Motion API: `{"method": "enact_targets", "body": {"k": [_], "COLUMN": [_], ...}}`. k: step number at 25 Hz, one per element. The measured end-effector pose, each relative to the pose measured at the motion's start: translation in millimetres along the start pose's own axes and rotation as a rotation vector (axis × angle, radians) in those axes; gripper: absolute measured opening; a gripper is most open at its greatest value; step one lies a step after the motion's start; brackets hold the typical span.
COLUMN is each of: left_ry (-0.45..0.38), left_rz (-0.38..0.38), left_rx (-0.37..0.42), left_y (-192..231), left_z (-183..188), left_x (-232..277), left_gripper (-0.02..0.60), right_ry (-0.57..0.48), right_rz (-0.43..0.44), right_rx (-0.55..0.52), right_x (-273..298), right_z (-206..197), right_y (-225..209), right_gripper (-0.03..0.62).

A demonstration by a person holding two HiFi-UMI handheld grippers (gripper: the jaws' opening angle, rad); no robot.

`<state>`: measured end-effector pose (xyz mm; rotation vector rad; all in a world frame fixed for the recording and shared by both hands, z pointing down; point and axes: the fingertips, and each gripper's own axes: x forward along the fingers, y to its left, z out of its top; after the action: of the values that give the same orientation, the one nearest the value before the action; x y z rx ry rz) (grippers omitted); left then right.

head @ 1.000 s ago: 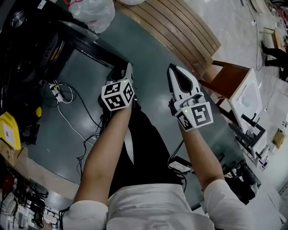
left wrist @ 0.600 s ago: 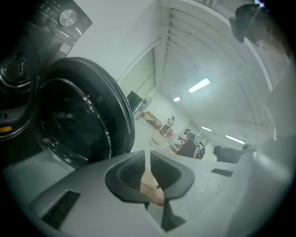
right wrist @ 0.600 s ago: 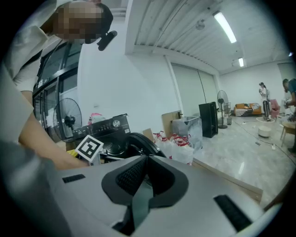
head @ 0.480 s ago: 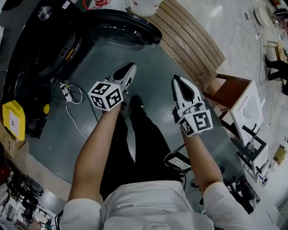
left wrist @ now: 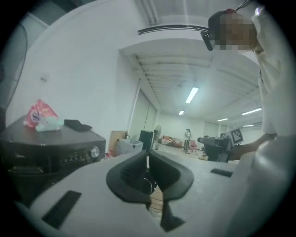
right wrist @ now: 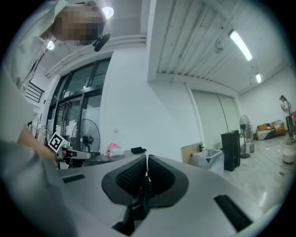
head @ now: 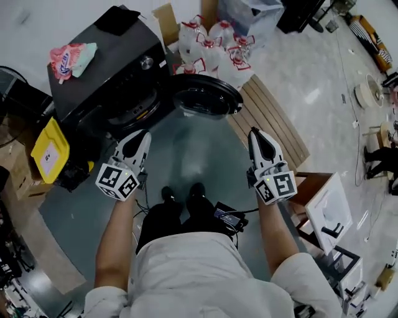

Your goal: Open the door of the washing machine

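Observation:
In the head view the black washing machine (head: 102,77) stands at the upper left, its round door (head: 207,96) swung out to the right and the drum opening (head: 134,110) showing. My left gripper (head: 142,135) hovers just in front of the machine's lower front. Its jaws are closing, almost together, with nothing between them (left wrist: 147,159). My right gripper (head: 256,133) hangs to the right of the door, apart from it, shut and empty (right wrist: 145,163). Both point roughly level, and the machine's top (left wrist: 51,134) shows in the left gripper view.
A pink bag (head: 71,57) and a black item (head: 117,18) lie on the machine's top. Water bottles (head: 211,40) stand behind the door. A yellow box (head: 50,149) sits left, a slatted wooden board (head: 273,124) right, cables (head: 227,217) by my feet.
Both grippers have risen from near the floor to about the machine's height. The head view has tilted up, so the machine and its swung-out door now show fully.

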<state>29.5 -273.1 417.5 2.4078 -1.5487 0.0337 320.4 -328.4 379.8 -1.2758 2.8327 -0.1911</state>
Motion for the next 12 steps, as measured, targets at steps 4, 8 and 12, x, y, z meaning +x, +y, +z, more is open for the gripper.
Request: {"method": "enact_targets", "body": {"k": [4, 8, 12], "left_ry": [-0.122, -0.198, -0.256], "left_rz": [0.076, 0.114, 0.14], "left_rx": [0.027, 0.054, 0.079], "left_y": [7.3, 7.9, 7.5], "left_z": [60.8, 84.6, 92.3], "left_x": [-68.8, -137.3, -204.5], "left_gripper": [0.025, 0.025, 0.025], "right_ry": [-0.067, -0.126, -0.156], "right_rz": [0.036, 0.012, -0.023], "right_rx": [-0.083, -0.102, -0.144], "right_x": [-14.6, -43.3, -84.3], "right_z": [82.7, 131.6, 149.3], "right_y": [23.7, 54.8, 101.4], "right_gripper": [0.035, 0.035, 0.035]}}
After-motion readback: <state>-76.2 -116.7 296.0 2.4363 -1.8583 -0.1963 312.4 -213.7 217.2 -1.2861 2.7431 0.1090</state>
